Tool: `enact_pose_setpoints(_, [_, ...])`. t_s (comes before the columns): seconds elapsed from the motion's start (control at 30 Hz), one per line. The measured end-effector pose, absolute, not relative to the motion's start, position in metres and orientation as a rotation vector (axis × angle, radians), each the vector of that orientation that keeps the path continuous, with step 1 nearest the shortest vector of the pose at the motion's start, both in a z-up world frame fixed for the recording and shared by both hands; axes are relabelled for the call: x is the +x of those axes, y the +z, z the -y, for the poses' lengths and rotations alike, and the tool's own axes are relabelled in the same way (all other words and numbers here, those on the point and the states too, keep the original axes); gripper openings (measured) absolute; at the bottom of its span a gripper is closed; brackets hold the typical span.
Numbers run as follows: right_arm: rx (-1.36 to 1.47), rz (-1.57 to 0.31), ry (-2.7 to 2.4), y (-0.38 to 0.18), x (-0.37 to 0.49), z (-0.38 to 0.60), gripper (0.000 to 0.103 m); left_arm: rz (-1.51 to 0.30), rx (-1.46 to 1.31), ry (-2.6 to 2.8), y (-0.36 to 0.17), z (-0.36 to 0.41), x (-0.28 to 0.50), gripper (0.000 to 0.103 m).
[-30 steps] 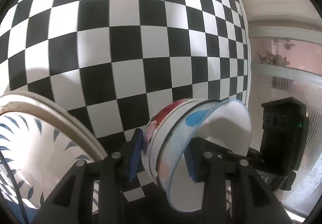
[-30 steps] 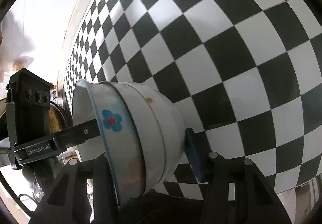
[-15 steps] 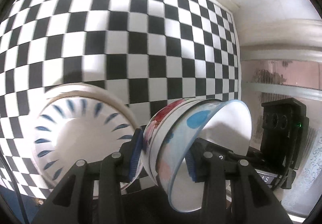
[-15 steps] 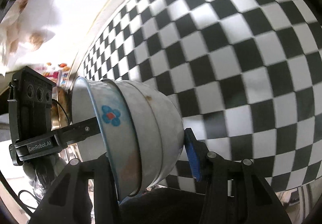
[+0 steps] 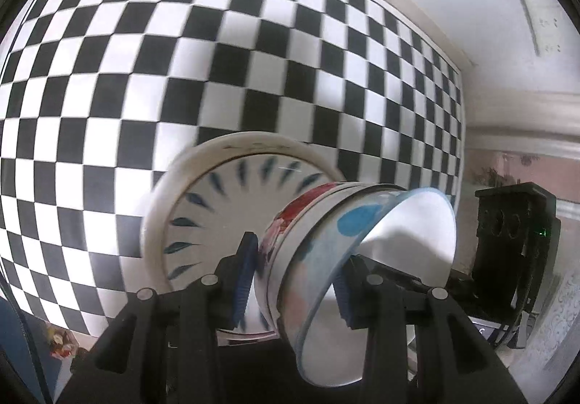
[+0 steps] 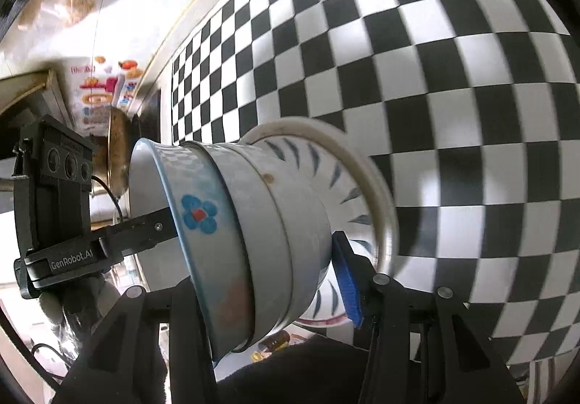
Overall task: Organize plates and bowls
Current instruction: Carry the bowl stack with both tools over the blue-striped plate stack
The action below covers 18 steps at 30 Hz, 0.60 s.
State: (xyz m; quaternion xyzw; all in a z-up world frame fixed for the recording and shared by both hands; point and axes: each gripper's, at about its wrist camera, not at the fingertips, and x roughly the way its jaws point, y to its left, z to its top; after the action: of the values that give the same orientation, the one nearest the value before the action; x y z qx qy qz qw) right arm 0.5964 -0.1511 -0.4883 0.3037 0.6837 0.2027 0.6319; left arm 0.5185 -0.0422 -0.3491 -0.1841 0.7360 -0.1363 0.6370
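Gripping one nested stack of bowls (image 5: 326, 259) from opposite sides, the left gripper (image 5: 293, 280) and the right gripper (image 6: 268, 280) carry it on its side above a checkered tablecloth (image 5: 145, 59). Each claw is closed partway across the stack, one blue pad inside the mouth of the flower-painted outer bowl (image 6: 203, 222) and the other against the stack's base; neither is fully shut. Beyond the bowls, a plate with blue leaf marks (image 5: 224, 222) rests on the cloth in a cream-rimmed dish, just behind the stack's base in both views; whether they touch cannot be told. The bowls look like glazed ceramic: stiff, smooth, probably slippery under the pads and liable to chip. Nested but not locked, they could slide apart if tilted mouth-down. The surest hold appears to be the present one, clamping rim and base together. The motion blur suggests a need for unhurried handling.
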Motion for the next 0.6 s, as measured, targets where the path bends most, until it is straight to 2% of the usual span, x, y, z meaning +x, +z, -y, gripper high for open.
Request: enact_pose_setpoints(0.6, [0.623,-1.616,0.488,-0.523,0.603,0.113,0.049,-1.719,-0.455,-0.262,-0.39,0.016,0.513,0.035])
